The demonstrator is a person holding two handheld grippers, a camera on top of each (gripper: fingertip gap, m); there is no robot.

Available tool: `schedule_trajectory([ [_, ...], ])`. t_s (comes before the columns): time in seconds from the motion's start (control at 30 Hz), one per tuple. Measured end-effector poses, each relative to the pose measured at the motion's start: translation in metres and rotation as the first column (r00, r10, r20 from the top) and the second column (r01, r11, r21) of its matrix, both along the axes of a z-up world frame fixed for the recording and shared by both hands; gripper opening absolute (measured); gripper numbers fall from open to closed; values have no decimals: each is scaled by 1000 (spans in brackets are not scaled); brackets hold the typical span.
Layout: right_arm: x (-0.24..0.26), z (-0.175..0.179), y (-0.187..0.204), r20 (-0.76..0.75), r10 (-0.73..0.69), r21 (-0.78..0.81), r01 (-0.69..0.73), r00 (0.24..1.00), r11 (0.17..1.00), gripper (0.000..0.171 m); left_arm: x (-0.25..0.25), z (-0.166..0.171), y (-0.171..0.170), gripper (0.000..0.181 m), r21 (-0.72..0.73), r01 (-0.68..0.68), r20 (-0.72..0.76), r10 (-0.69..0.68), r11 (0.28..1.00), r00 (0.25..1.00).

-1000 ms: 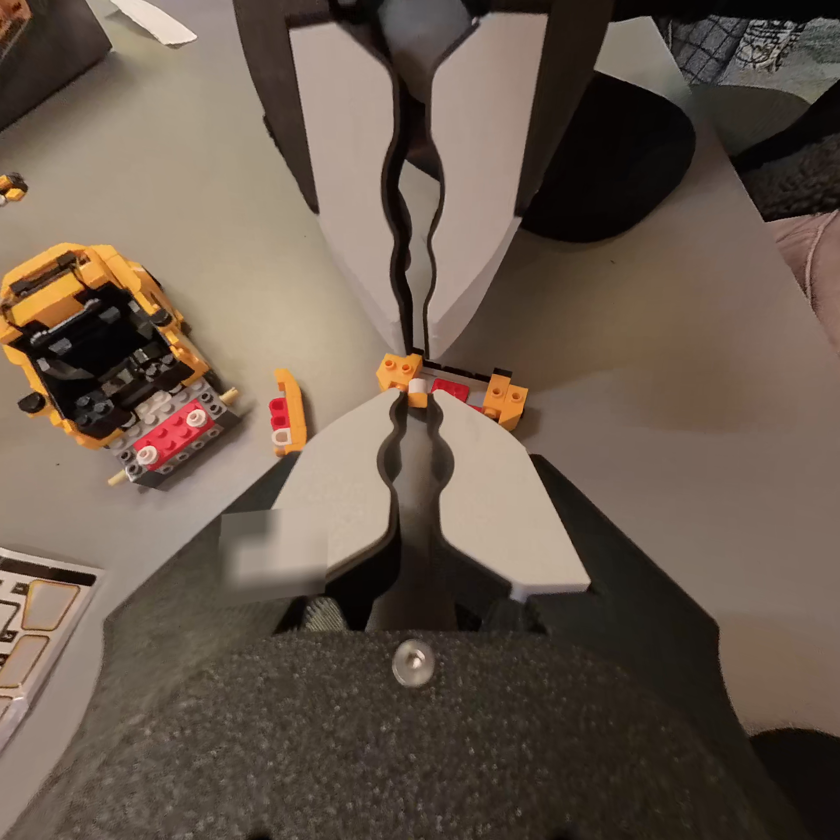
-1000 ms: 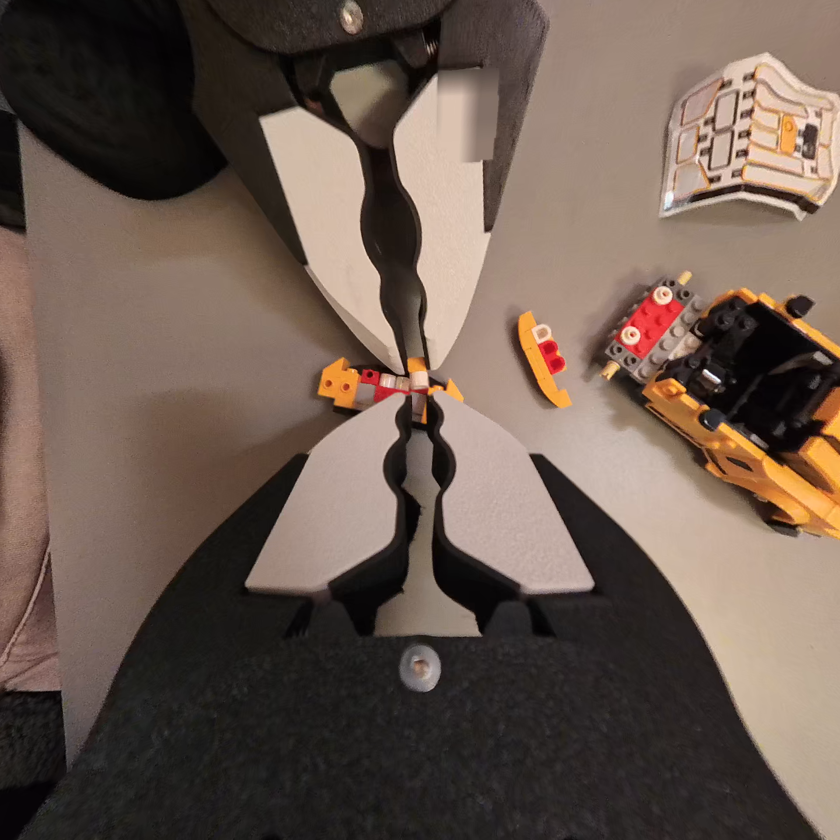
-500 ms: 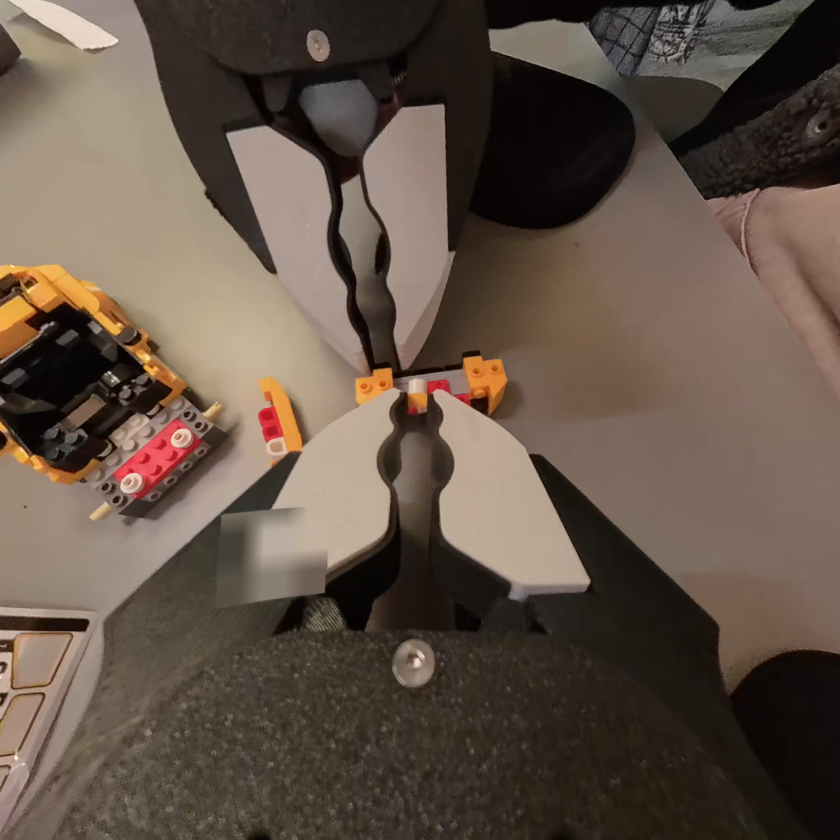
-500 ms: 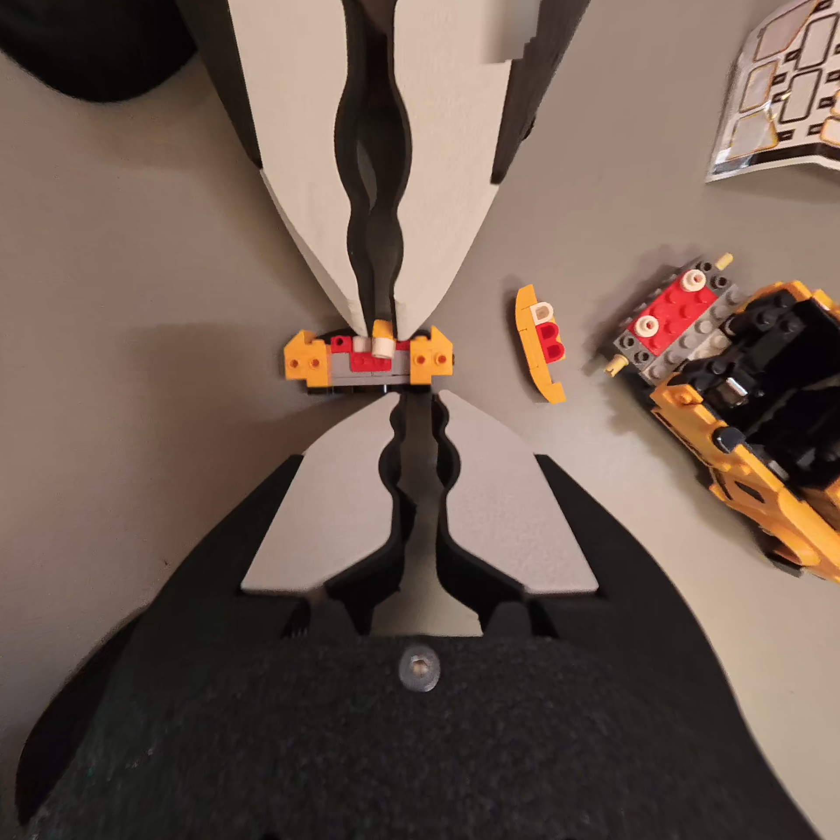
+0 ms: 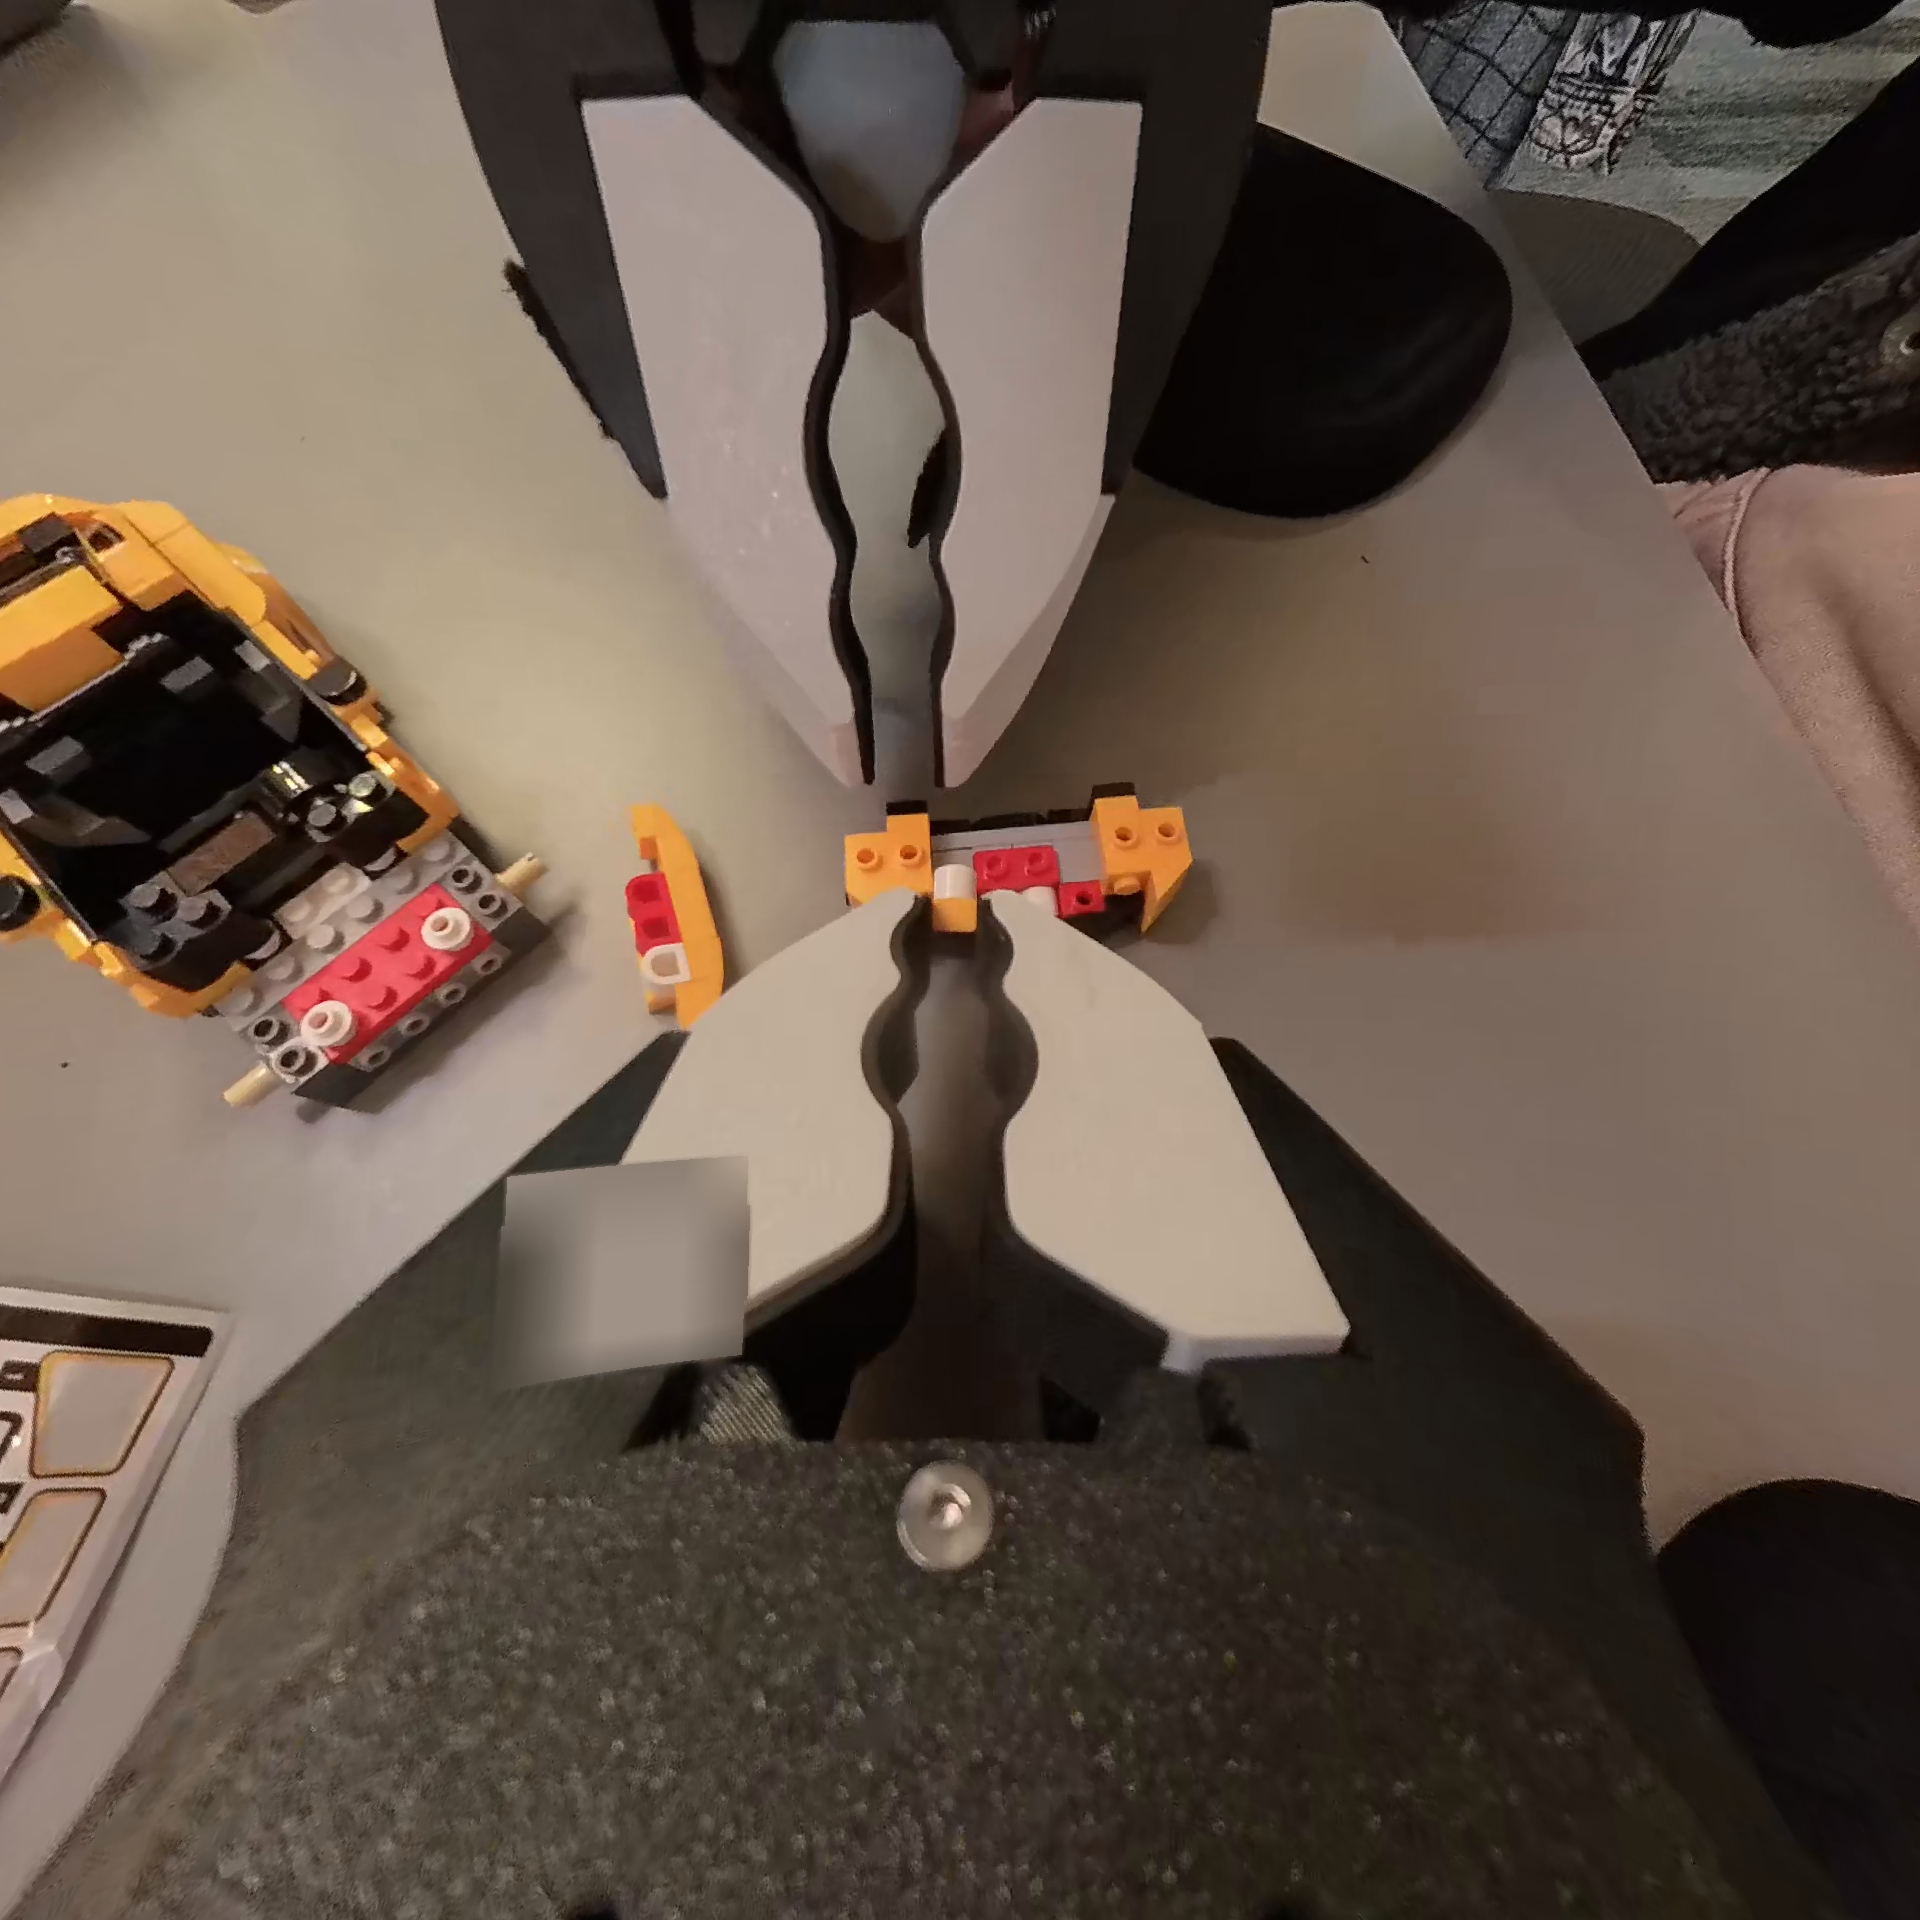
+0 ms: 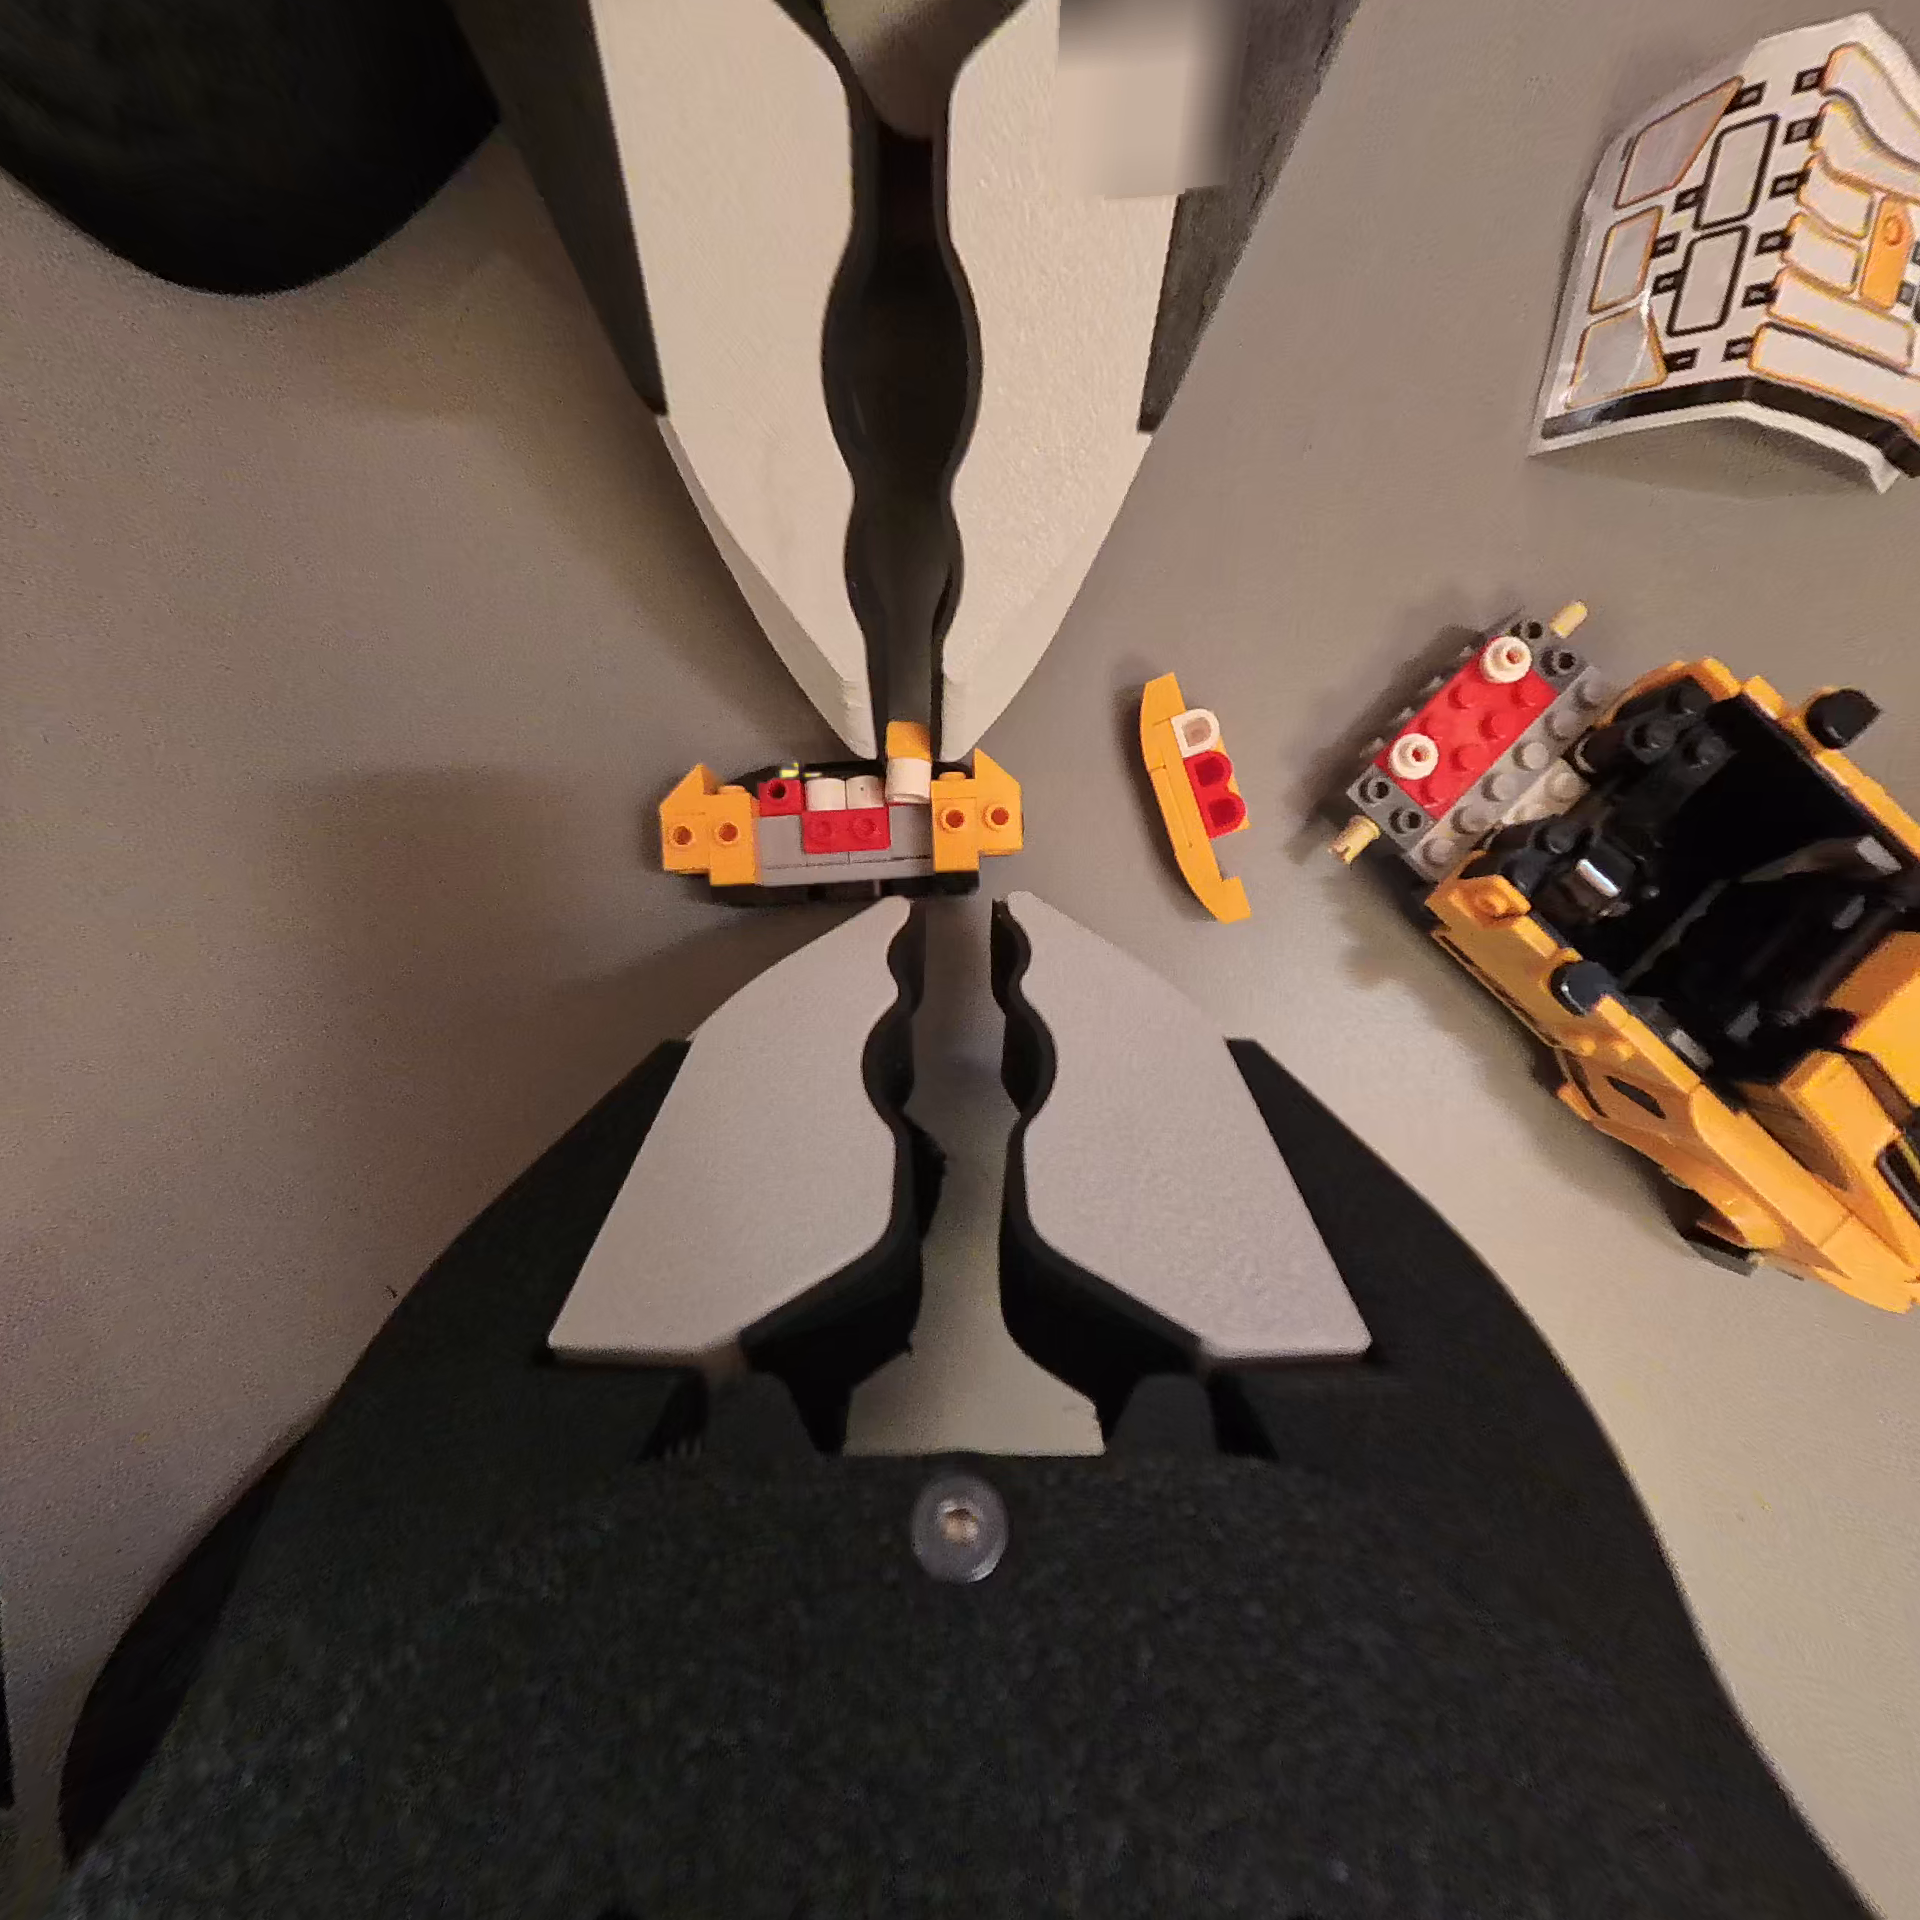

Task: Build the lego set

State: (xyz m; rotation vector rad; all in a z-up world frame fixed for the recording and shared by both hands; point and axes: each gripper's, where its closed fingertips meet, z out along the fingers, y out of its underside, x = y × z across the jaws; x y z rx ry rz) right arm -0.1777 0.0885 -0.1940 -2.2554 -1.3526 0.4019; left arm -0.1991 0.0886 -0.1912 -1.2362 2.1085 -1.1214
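Note:
A small orange, grey and red sub-assembly (image 5: 1039, 862) lies on the grey table between the two grippers; it also shows in the right wrist view (image 6: 831, 831). My left gripper (image 5: 954, 914) is shut on a small orange and white piece (image 5: 953, 896) at the sub-assembly's near edge. In the right wrist view this gripper (image 6: 909, 743) comes in from the top, holding the piece (image 6: 907, 767). My right gripper (image 6: 951, 906) is slightly open and empty, just short of the sub-assembly. In the left wrist view it (image 5: 900, 774) faces mine from the far side.
A half-built yellow and black car (image 5: 197, 769) (image 6: 1662, 935) lies to one side. A loose curved orange piece with red and white bricks (image 5: 670, 914) (image 6: 1195, 800) lies between it and the sub-assembly. A sticker sheet (image 5: 73, 1455) (image 6: 1756, 249) and a black round object (image 5: 1340, 343) are nearby.
My right gripper has let go of the sub-assembly, drawn back a little and opened slightly. My left gripper stays shut on the small piece at the sub-assembly.

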Motion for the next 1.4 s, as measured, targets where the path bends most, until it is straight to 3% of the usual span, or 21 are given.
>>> schedule_trajectory([
  [0.9,-24,11,9,6,21,7,-21,1000,1000,8,-2,-4,1,8,-1,-7,-29,7,1000,1000],
  [1.4,-20,12,7,-19,-6,-36,5,1000,999,7,-3,-4,2,8,-105,-27,-89,18,994,996],
])
